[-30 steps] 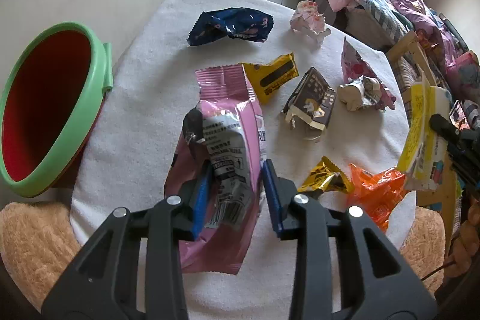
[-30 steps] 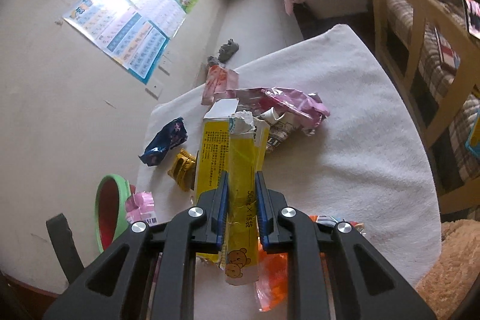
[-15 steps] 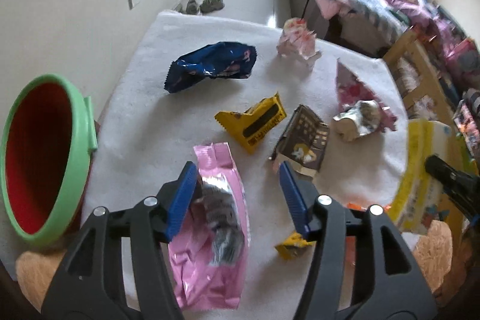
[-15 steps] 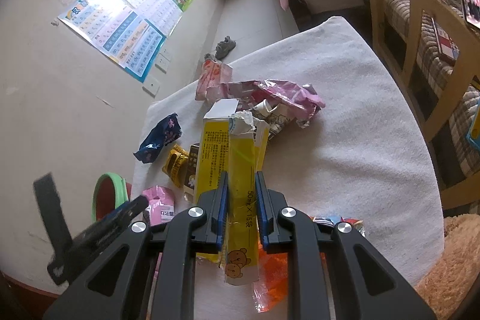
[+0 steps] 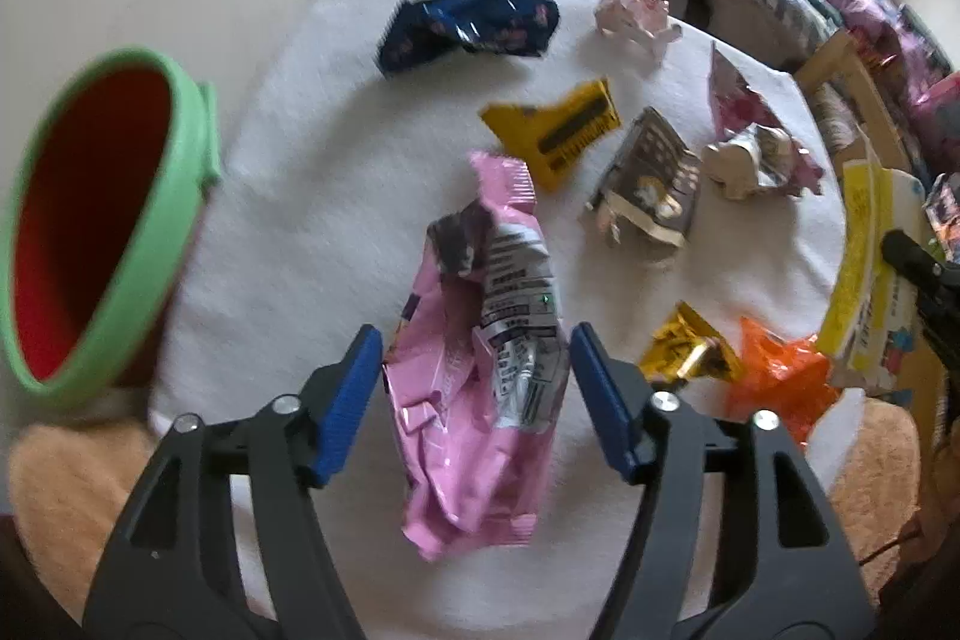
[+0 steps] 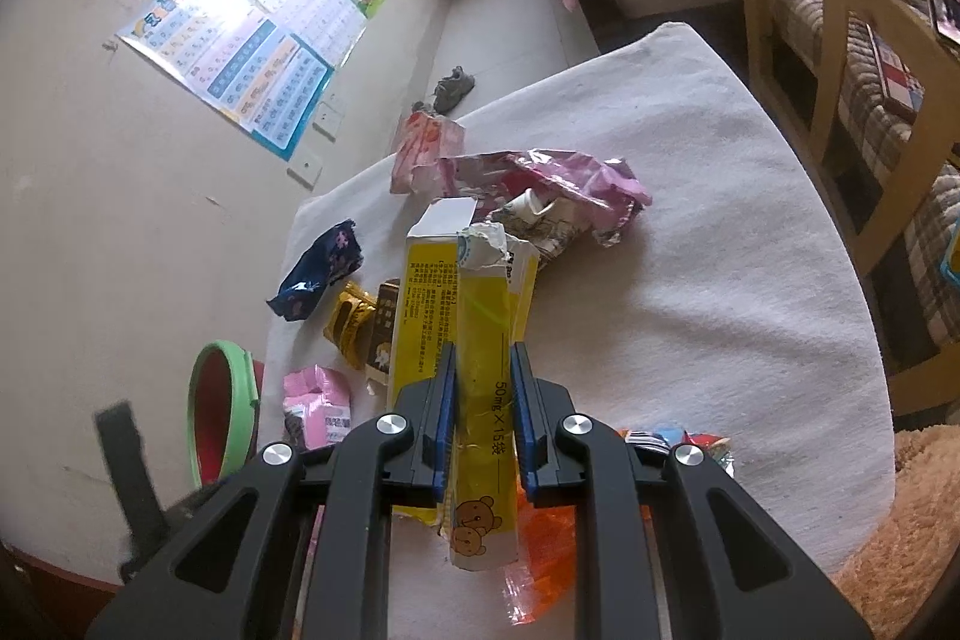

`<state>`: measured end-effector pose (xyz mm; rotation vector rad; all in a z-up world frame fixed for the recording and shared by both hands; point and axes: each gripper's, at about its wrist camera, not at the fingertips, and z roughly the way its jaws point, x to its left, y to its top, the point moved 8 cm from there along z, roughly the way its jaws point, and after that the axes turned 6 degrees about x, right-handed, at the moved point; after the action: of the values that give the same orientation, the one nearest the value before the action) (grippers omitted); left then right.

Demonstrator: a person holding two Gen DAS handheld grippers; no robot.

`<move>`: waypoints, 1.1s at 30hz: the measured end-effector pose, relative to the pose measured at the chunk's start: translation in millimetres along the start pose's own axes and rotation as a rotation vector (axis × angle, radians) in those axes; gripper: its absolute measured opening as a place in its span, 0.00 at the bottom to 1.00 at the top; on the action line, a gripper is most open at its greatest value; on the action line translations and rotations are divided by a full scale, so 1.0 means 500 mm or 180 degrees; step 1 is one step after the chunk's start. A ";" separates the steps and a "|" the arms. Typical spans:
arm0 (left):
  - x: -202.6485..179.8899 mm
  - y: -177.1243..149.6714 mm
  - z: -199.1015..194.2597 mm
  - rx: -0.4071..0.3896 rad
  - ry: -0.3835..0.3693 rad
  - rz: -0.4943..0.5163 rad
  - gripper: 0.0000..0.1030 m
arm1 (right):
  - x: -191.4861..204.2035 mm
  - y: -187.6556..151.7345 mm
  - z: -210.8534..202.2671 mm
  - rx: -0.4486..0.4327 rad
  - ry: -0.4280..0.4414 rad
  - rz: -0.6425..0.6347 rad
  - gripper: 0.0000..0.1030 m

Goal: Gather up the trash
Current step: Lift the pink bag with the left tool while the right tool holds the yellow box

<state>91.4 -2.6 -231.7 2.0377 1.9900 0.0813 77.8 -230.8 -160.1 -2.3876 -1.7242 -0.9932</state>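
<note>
Left gripper [image 5: 477, 403] spread wide, blue pads either side of crumpled pink foil snack bag [image 5: 480, 364], not touching it. Bag lies on white cloth-covered table [image 5: 312, 196], near front-left edge. Green-rimmed red plastic bin [image 5: 90, 220] just off table's left edge; bare cloth between bag and bin. Right gripper [image 6: 483, 412] clenched on flattened yellow cardboard box [image 6: 474, 340], held above table. Dark blue wrapper [image 5: 468, 25], yellow wrapper [image 5: 558, 130], brown wrapper [image 5: 651, 178], orange wrapper [image 5: 780, 388] scattered beyond. Far right half of cloth bare up to wooden chair [image 6: 840, 58].

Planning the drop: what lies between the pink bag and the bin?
Only bare white cloth between pink bag and bin, in the left wrist view.
</note>
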 end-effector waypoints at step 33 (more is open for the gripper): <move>-0.042 -0.045 0.034 0.0239 -0.0107 0.0175 0.45 | 0.004 -0.006 0.005 0.0047 0.0037 -0.0007 0.16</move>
<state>72.6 -26.0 -250.2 2.1261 1.9449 -0.0161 76.5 -227.2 -162.1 -2.3667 -1.7246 -0.9893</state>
